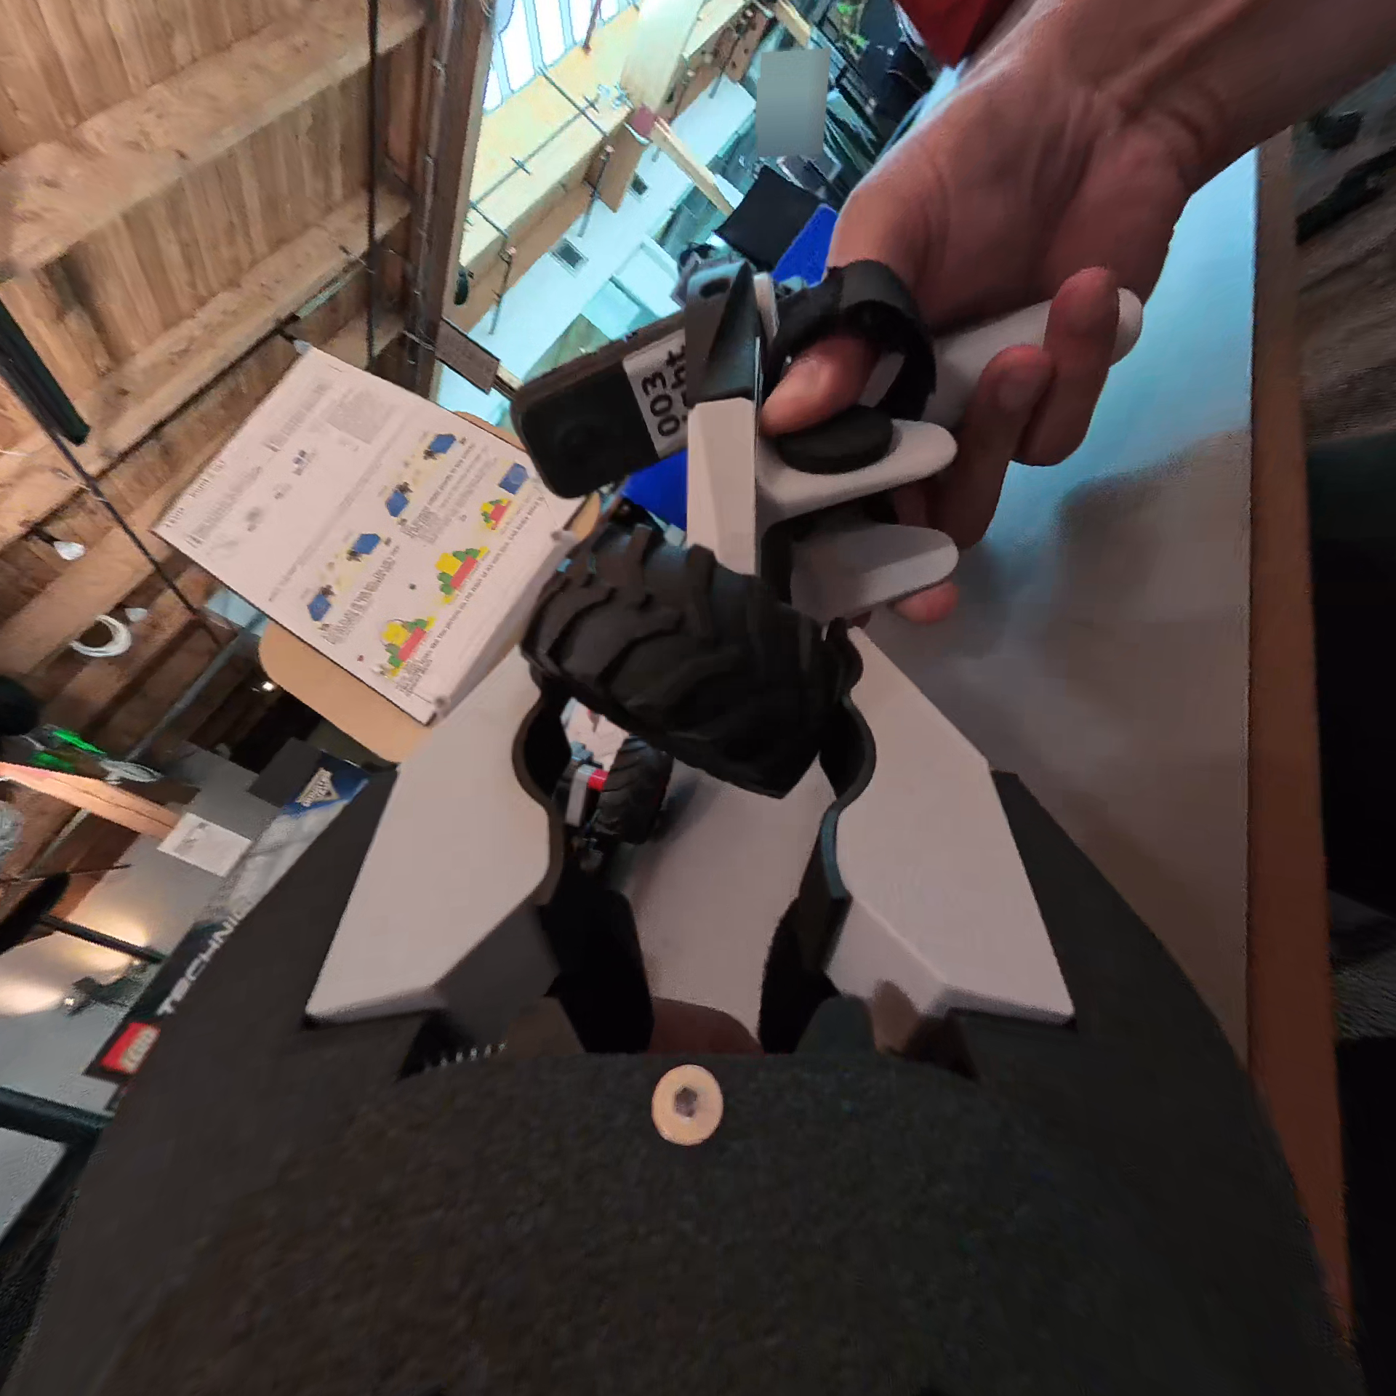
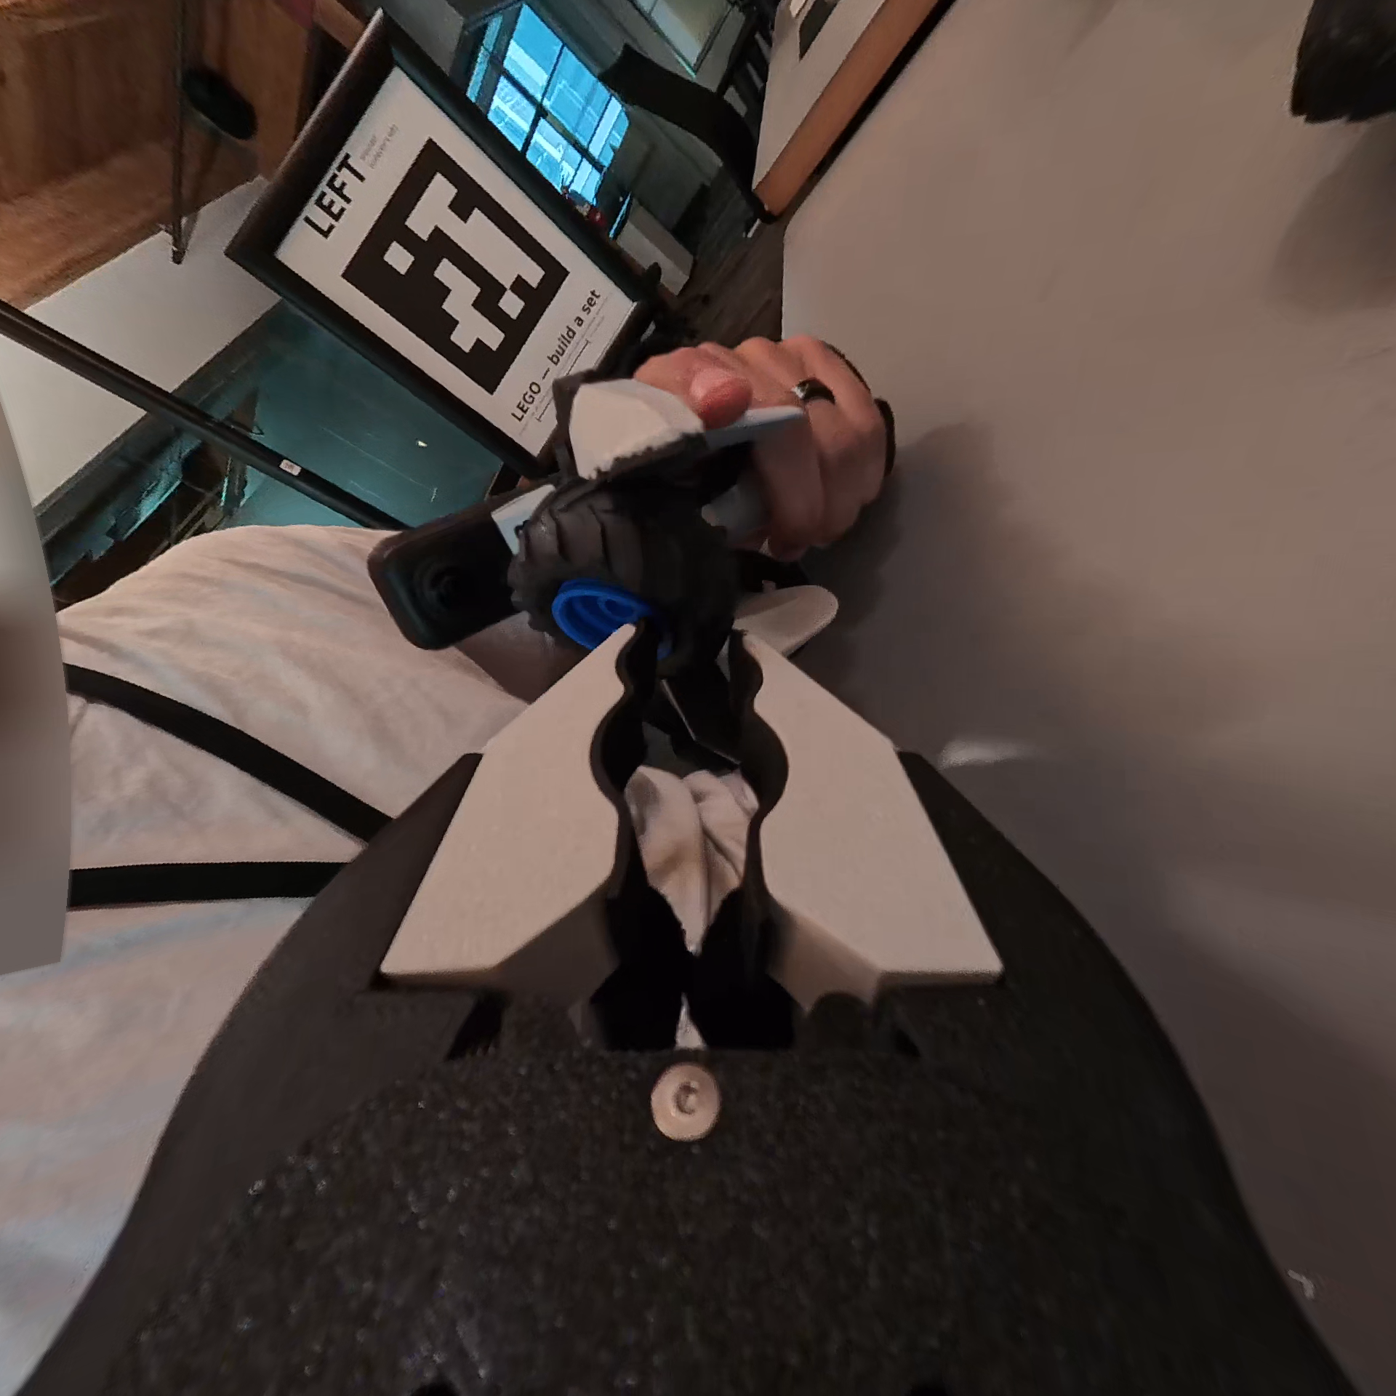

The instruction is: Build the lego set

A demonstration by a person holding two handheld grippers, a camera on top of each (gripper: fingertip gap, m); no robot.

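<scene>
Left gripper: your white fingers are spread just wide enough to clamp the black treaded tyre between their tips; the same hold shows from the far side in the right wrist view, where the tyre sits under that gripper's pale fingertip.
Right gripper: your fingers are drawn almost together, tips right at the tyre's blue hub; one tip touches the hub's edge, and you cannot tell whether anything is pinched in the narrow gap.
Tyre: held up in the air between the two tools, above the grey table, tread facing the left camera, hub facing the right one.
Right hand: wrapped round the right tool's handle, forefinger through the black strap, seen at the far right of the left wrist view.
Left hand: gripping the left tool's handle, a dark ring on one finger.
Partly built model: seen through the gap of the left fingers, low on the table, with a second black tyre and a red bit; detail is small.
Instruction sheet: propped on a brown board to the far left, printed with coloured brick drawings.
Set box: lying at the near left.
Marker sign: black-framed, with a black-and-white square pattern, standing far left in the right wrist view.
</scene>
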